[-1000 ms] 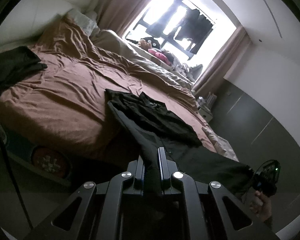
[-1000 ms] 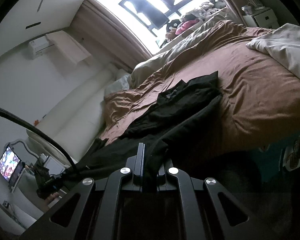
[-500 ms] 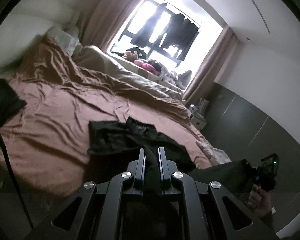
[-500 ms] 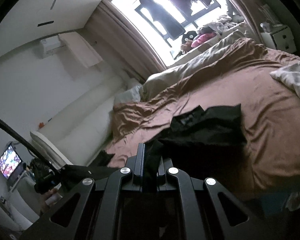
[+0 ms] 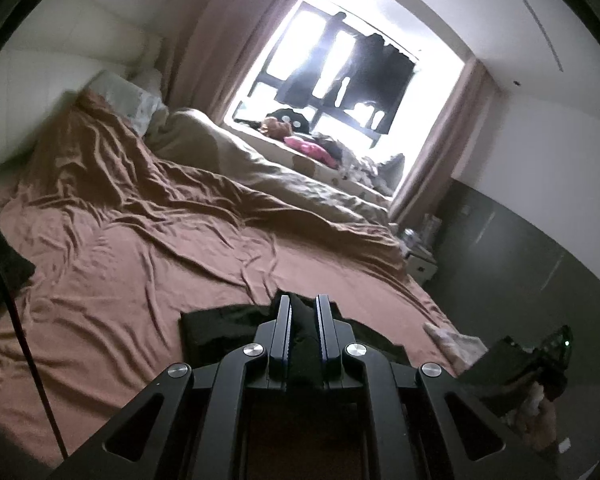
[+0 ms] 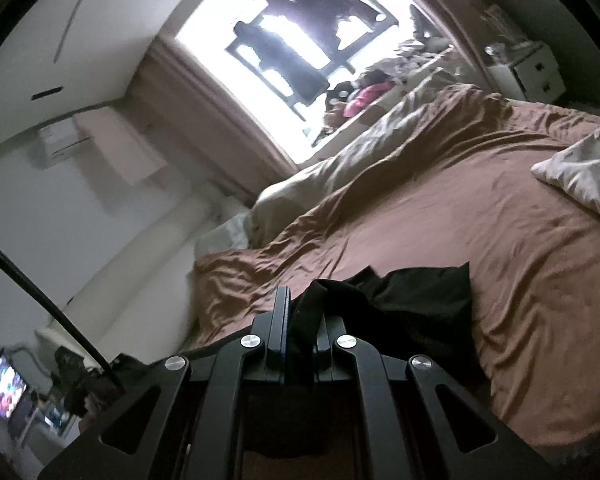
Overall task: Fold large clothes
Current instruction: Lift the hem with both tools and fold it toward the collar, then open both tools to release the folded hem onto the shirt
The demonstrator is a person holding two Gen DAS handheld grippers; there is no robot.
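Change: since a second ago we have lifted and swung both grippers toward the bed, and less of the black garment now lies spread on the sheet.
Left wrist, gripper: our left gripper (image 5: 303, 312) has its jaws pinching a fold of the large black fabric garment (image 5: 228, 328).
Left wrist, garment: the rest of it lies bunched on the near edge of the bed with the wrinkled brown sheet (image 5: 140, 248), just beyond the jaws.
Left wrist, right side: our right gripper (image 5: 548, 354) shows at the lower right edge, dark cloth trailing from it.
Left wrist, background: bright window hung with dark clothes (image 5: 340, 80), pink curtains either side.
Right wrist, gripper: its jaws pinch a black edge that rises between them.
Right wrist, garment: the black heap (image 6: 416, 304) rests on the brown sheet just ahead.
Right wrist, right edge: a crumpled white quilt (image 6: 584, 176) on the bed.
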